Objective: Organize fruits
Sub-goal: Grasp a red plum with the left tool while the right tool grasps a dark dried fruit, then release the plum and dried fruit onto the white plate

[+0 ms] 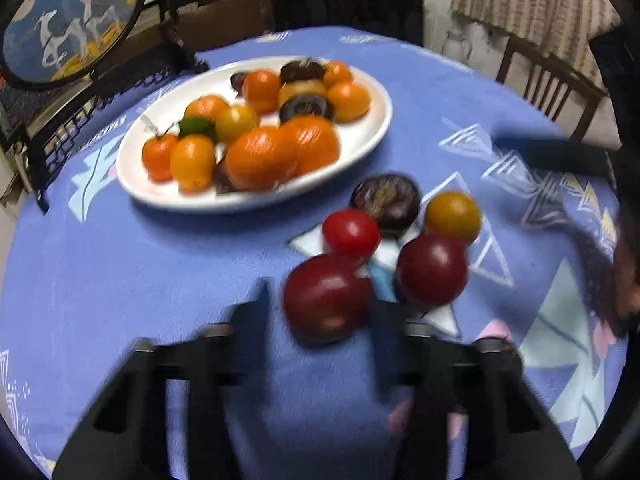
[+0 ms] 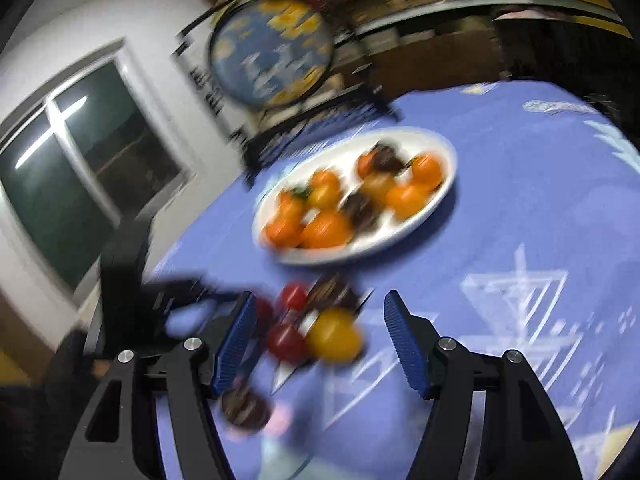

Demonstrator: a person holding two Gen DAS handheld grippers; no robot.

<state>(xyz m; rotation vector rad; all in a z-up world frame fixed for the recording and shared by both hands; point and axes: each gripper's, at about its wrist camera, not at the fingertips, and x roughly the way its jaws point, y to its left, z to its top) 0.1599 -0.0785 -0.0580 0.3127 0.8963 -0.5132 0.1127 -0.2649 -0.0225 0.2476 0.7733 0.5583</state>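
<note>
Oranges [image 1: 280, 152] on white plate [image 1: 372, 136]

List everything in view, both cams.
plate: 1, white, oval, far side of the cloth
plate fruit: over a dozen, mostly orange, a few dark, one green, piled on the plate
red fruit: 3, one bright and small, two dark red, loose in front of the plate
yellow fruit: 1, loose, right of the reds
dark fruit: 2, brown-purple, one behind the reds, one low in the right view
cloth: 1, blue, patterned
screen: 1, round, blue and yellow, black stand, behind the plate
chair: 1, wooden, far right
window: 1, dark
left claw: around a dark red fruit, grip unclear
right claw: open, yellow fruit ahead
</note>
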